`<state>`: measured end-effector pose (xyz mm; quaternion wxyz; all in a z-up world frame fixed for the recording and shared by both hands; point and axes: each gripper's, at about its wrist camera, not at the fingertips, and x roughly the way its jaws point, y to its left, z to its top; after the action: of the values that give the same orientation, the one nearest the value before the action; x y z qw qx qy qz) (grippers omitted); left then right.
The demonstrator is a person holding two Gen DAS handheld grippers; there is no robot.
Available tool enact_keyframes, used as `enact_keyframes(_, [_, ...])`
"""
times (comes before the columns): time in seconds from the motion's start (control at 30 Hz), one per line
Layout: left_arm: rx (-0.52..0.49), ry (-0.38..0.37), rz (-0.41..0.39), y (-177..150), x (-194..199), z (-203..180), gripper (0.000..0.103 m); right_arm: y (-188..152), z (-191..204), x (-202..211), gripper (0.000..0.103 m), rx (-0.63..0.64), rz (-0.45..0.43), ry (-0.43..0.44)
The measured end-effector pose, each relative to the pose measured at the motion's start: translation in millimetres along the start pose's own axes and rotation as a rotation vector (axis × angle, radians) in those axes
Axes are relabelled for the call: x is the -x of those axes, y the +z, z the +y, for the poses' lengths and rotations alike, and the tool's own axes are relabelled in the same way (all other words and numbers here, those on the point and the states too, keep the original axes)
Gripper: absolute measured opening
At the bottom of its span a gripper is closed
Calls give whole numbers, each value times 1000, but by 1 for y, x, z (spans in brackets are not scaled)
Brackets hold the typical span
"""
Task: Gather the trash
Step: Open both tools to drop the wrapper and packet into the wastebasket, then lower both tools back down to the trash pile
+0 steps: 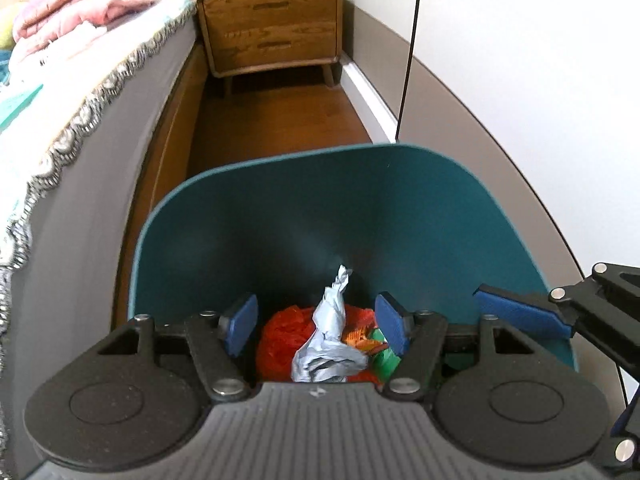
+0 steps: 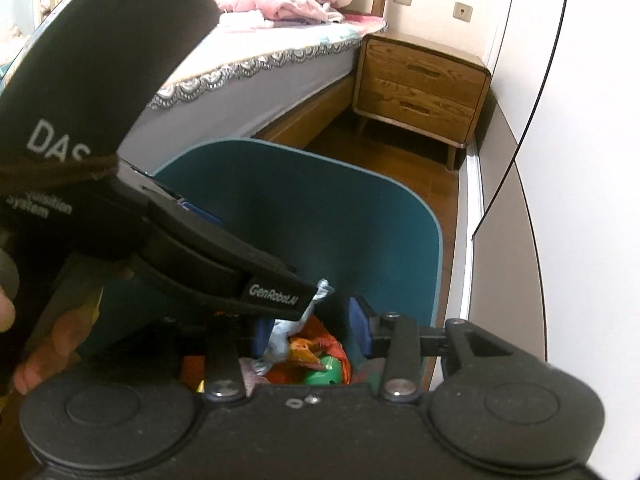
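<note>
Bedroom floor of brown wood runs between a bed and a white wall. At the left stands the bed, with a grey mattress side, a lace-edged coverlet and pink bedding piled on top. Beyond its foot sits a two-drawer wooden nightstand.

Centre, a tall teal plastic trash bin stands on the floor just beside the bed. Inside it lie a crumpled pale grey paper wad, upright on top of a red plastic bag, with orange and green wrappers at its right.

Over the bin's mouth, the left hand-held gripper has its blue pads apart, nothing between them. Further right, the right hand-held gripper also points into the bin, jaws parted and clamping nothing, the paper wad lying below the gap.
</note>
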<state>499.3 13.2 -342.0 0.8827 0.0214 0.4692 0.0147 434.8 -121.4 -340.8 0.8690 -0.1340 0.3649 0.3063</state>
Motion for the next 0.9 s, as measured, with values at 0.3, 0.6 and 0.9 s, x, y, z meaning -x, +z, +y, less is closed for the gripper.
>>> enact_keyframes(0.3, [-29,7,-103,-5,49,-3,65,-8,9,38,56,1,-86,16])
enact_keyframes(0.6, [2,-14,-162,-20,92,2,65,-18,1,78,62,-46,-175,77])
enact_keyframes(0.9, [54,-6,-181,-61,114,9,65,-42,7,110,68,-19,-219,202])
